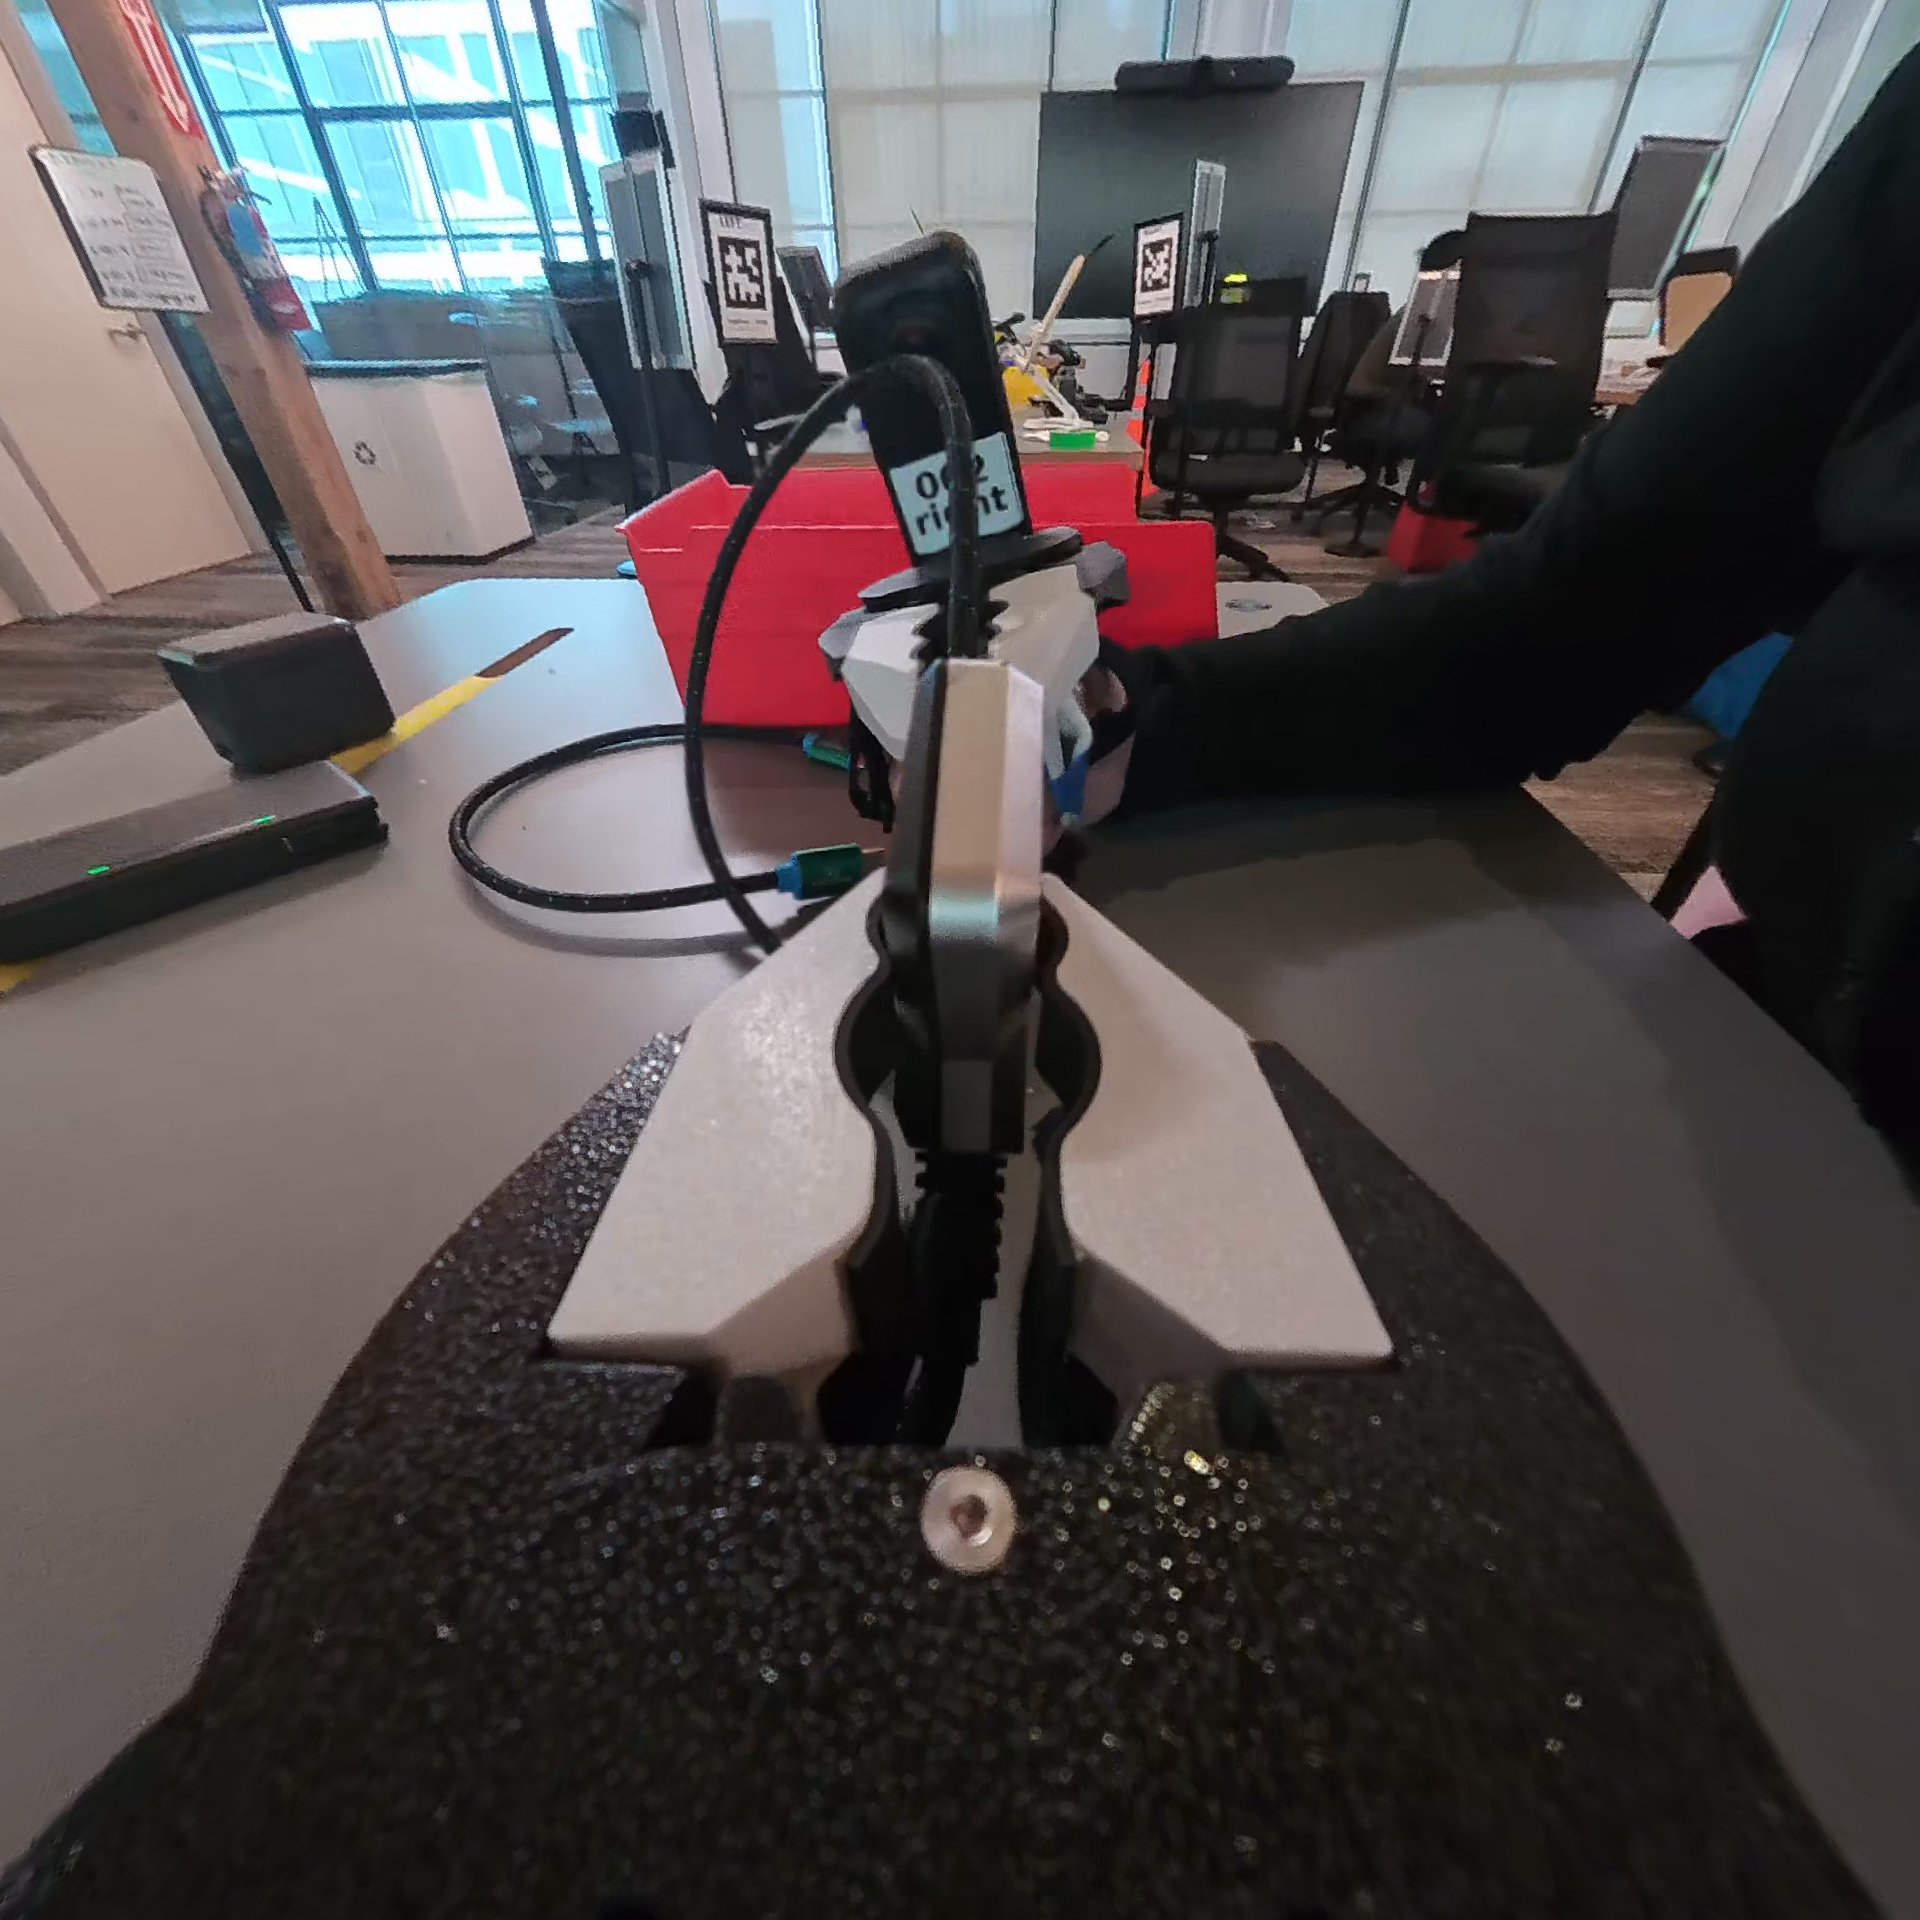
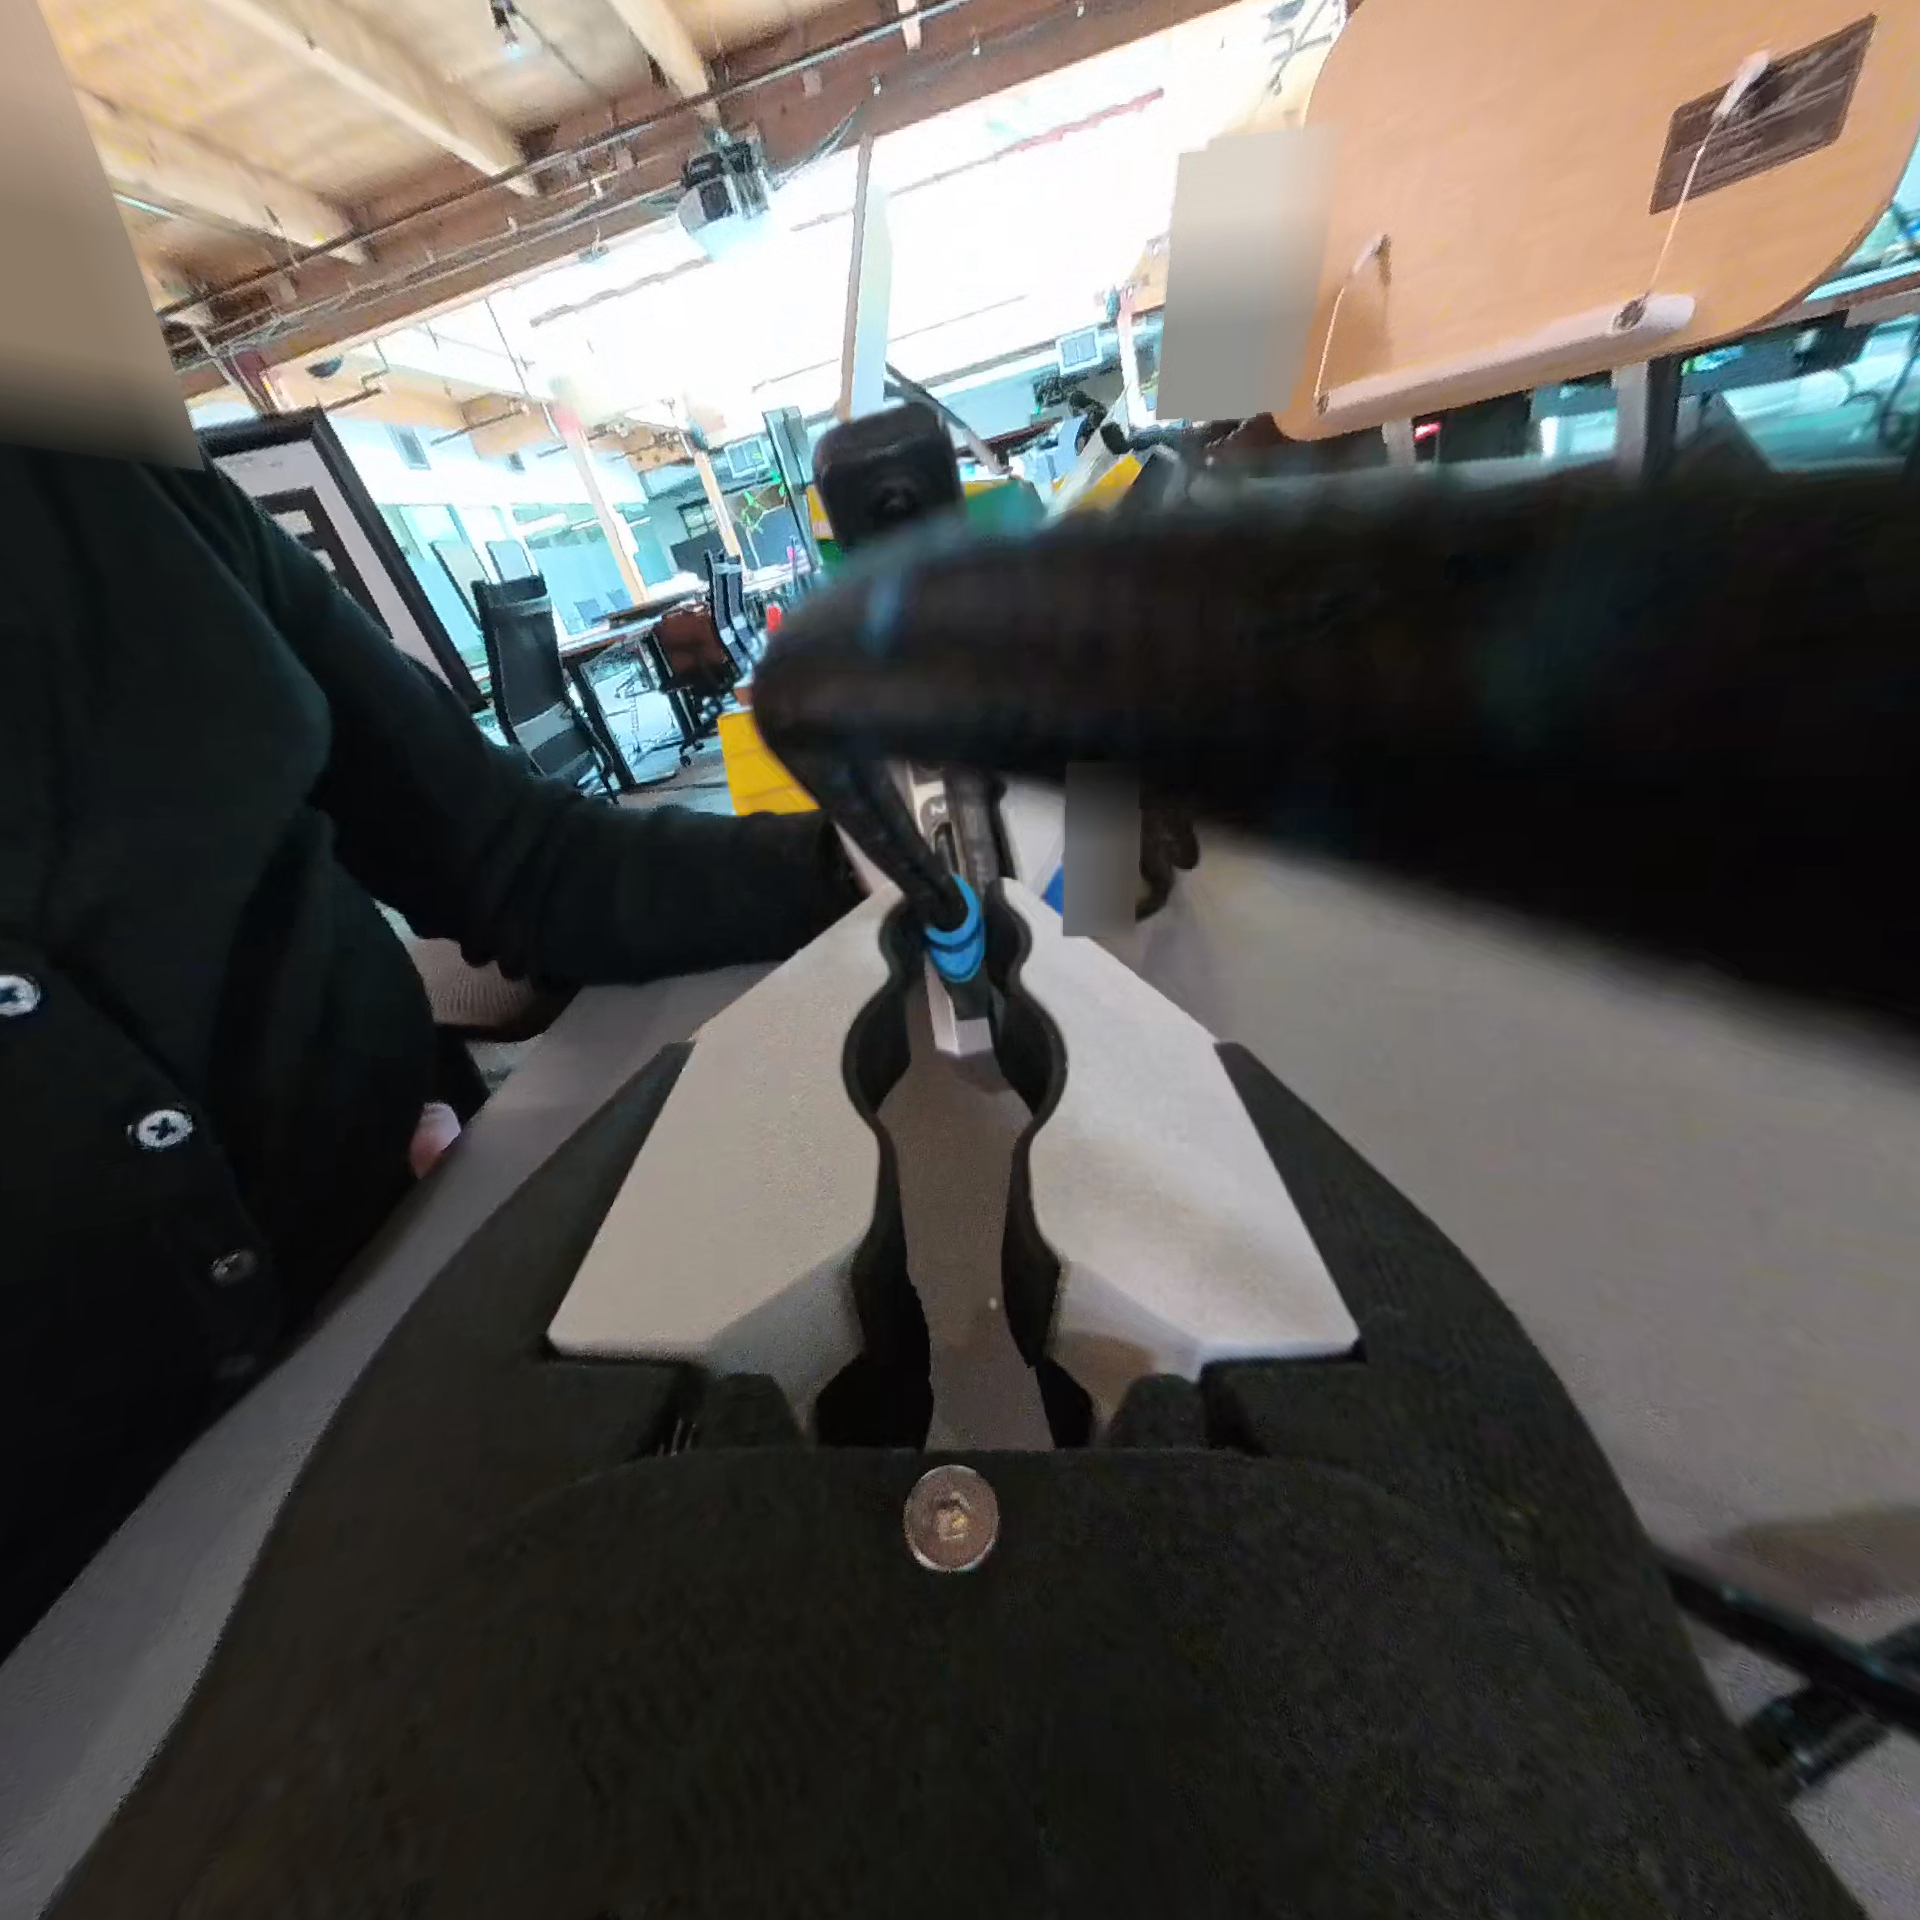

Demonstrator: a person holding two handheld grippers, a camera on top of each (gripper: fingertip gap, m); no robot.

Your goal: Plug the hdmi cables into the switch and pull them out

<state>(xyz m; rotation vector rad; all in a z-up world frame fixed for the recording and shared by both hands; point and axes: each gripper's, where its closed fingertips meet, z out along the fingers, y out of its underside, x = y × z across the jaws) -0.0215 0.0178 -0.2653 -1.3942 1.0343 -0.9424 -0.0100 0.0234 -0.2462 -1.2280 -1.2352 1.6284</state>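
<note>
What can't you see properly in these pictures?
- Left wrist view: the switch's ports are hidden; it stands edge-on between the left tongs.
- Left wrist view: the right tongs' tips are hidden behind the switch.
- Right wrist view: a blurry black cable loop covers the left tongs.
- Right wrist view: the plug's metal end is hidden between the right tongs' pads.

Left wrist view: low over the table [image 1: 312, 1143], very close behind its own fingers [image 1: 748, 1143], facing the right gripper [image 1: 966, 665] and an office beyond. Right wrist view: equally close behind its fingers [image 2: 727, 1174], tilted upward toward the ceiling, facing back at the left gripper [image 2: 883, 488]. Both share the switch [image 1: 982, 831] held between them.
</note>
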